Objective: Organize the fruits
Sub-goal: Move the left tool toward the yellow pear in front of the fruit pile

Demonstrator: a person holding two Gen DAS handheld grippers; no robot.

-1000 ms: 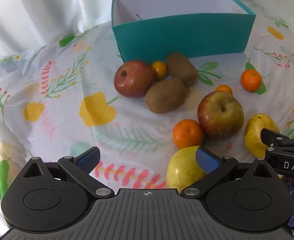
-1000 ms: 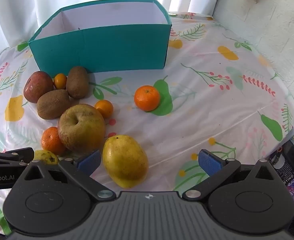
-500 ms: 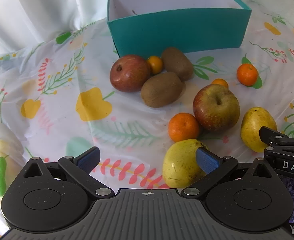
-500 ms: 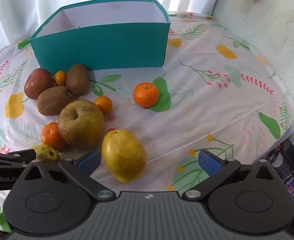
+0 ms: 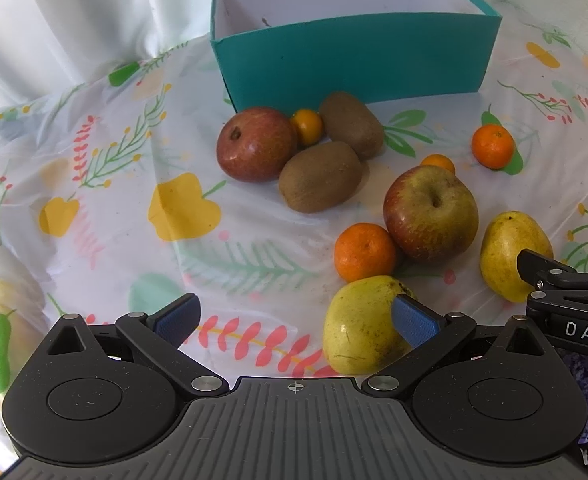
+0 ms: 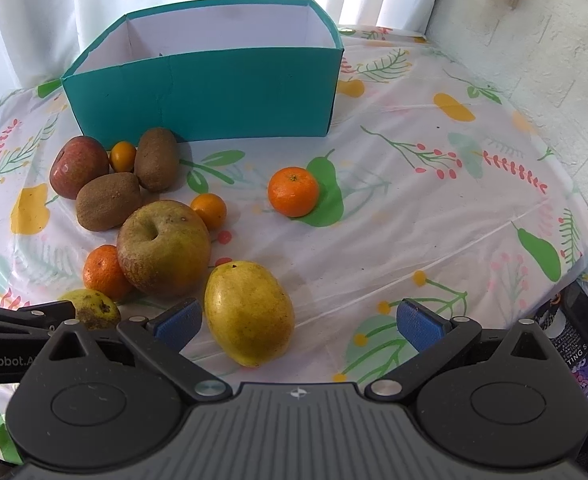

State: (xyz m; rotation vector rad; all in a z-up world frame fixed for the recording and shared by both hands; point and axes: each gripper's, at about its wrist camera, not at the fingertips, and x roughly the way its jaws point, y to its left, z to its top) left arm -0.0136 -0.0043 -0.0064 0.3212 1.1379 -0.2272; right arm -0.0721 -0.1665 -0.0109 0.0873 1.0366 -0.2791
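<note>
My right gripper (image 6: 298, 320) is spread wide and holds nothing; the nearer yellow pear (image 6: 249, 312) lies just ahead, toward its left pad, long axis running away from me and slightly left. My left gripper (image 5: 294, 322) is equally wide and empty, its right pad in front of the second pear (image 5: 360, 326). Both pears look smooth, waxy and speckled. Beyond sit a russet-green apple (image 6: 162, 248), glossy mandarins, two fuzzy brown kiwis and a red apple (image 6: 78, 166). Farthest stands the teal cardboard box (image 6: 213, 92), where I judge the fruit should go.
</note>
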